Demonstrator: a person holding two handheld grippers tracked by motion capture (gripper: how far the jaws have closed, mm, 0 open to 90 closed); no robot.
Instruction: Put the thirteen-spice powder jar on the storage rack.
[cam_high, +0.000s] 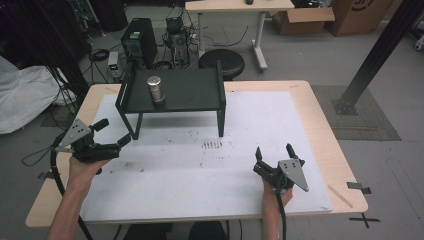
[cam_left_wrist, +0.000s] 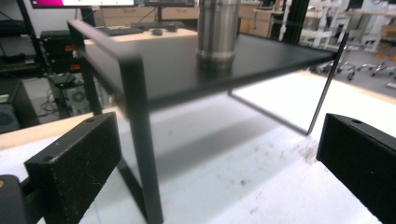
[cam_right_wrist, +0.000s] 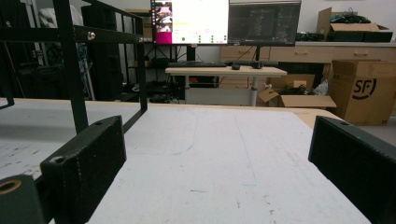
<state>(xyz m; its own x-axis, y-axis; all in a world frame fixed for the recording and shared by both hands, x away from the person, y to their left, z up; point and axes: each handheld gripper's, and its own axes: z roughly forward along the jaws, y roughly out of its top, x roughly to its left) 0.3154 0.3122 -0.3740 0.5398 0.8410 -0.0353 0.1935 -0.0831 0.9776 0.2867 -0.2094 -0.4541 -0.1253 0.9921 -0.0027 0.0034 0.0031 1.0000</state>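
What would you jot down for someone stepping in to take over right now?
Left gripper: jaws open, empty, near the black shelf's front left leg, aimed at it.
Right gripper: jaws open, empty, low over the white mat, to the shelf's right.
Steel cup: upright on the shelf top, left of centre, untouched.
Done: nothing visibly handled.
Left: probably grasping the cup; the left gripper is nearer.

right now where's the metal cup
In the high view the metal cup stands upright on the black shelf, left of its middle, beyond the left gripper.
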